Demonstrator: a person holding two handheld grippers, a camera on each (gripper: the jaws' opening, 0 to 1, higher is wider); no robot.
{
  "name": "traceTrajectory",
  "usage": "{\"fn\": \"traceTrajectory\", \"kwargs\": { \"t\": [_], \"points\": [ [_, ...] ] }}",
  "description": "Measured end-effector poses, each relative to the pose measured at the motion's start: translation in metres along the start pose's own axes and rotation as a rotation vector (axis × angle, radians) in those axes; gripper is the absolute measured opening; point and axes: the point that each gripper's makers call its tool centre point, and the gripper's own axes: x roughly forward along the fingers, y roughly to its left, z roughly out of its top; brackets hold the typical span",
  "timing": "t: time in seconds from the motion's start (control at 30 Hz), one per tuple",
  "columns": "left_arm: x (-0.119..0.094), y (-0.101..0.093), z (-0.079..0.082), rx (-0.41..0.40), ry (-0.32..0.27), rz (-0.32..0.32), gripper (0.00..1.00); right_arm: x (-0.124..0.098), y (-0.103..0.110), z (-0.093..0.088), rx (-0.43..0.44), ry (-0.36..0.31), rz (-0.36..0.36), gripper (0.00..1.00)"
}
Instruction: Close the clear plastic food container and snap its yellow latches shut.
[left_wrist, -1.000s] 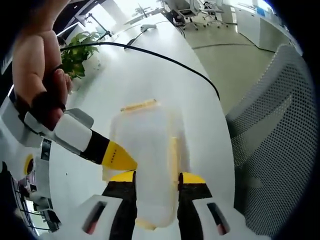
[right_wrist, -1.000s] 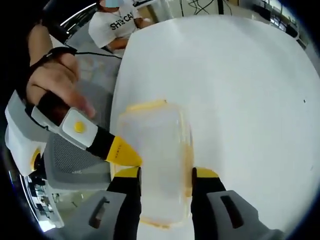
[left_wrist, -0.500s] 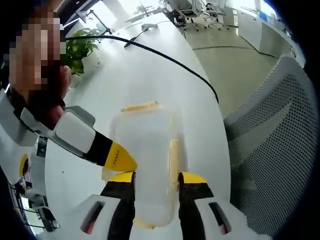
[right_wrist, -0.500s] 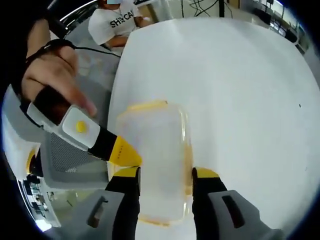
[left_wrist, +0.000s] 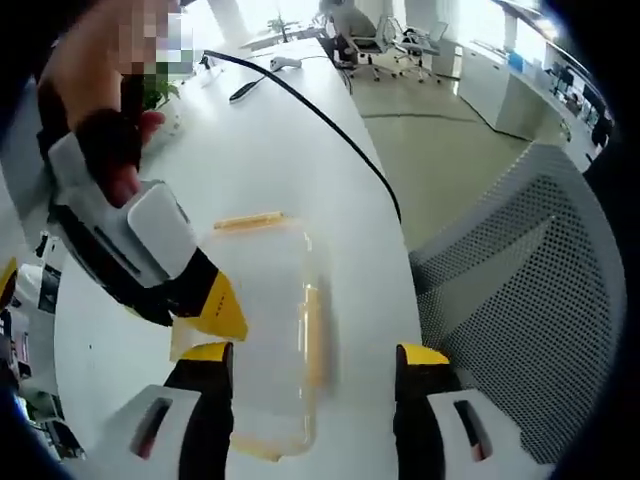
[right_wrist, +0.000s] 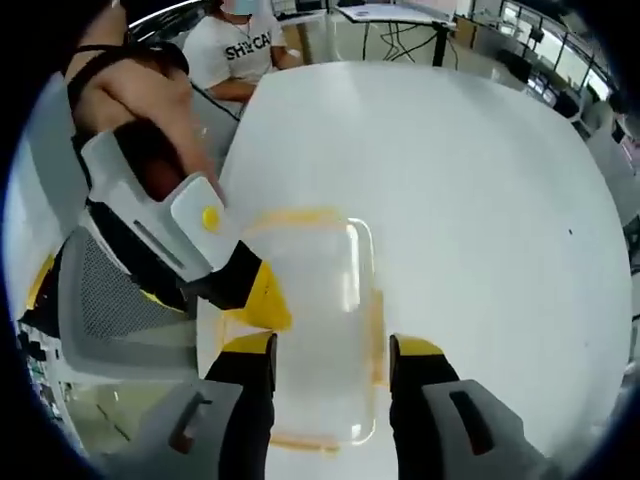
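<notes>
Container (left_wrist: 262, 330) is lying lid-on near the white table's (right_wrist: 480, 200) edge, and both tools are working one long side: left gripper (left_wrist: 315, 375) is straddling it with jaws spread, right gripper (right_wrist: 330, 365) bracketing it, grasping nothing yet, likely lining up a yellow latch (left_wrist: 313, 335).

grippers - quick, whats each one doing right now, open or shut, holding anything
Left gripper: open, astride the container, holding nothing.
Right gripper: open, astride the container, holding nothing.
</notes>
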Motion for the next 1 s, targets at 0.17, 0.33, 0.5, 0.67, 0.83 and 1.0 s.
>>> {"fn": "traceTrajectory", "kwargs": {
  "t": [0.17, 0.33, 0.5, 0.67, 0.83, 1.0],
  "points": [
    [0.002, -0.005, 0.003, -0.019, -0.023, -0.014, 0.76, -0.003, 0.0, 0.002, -0.015, -0.085, -0.065, 0.61],
    [0.001, -0.006, 0.004, -0.033, -0.024, -0.014, 0.81, -0.002, 0.014, -0.002, -0.019, -0.099, -0.06, 0.72],
    [0.001, 0.002, 0.0, -0.042, -0.027, -0.022, 0.82, -0.006, 0.013, 0.0, -0.013, -0.122, -0.106, 0.81],
    [-0.004, 0.005, 0.0, -0.078, -0.047, -0.041, 0.9, -0.009, 0.019, -0.001, -0.012, -0.13, -0.12, 0.87],
    [-0.003, 0.011, -0.004, -0.105, -0.037, -0.033, 0.99, -0.01, 0.027, -0.002, -0.032, -0.134, -0.124, 0.92],
    [-0.004, 0.014, -0.007, -0.117, -0.027, -0.029, 0.99, -0.005, 0.031, -0.017, -0.066, -0.072, -0.126, 0.95]
  ]
}}
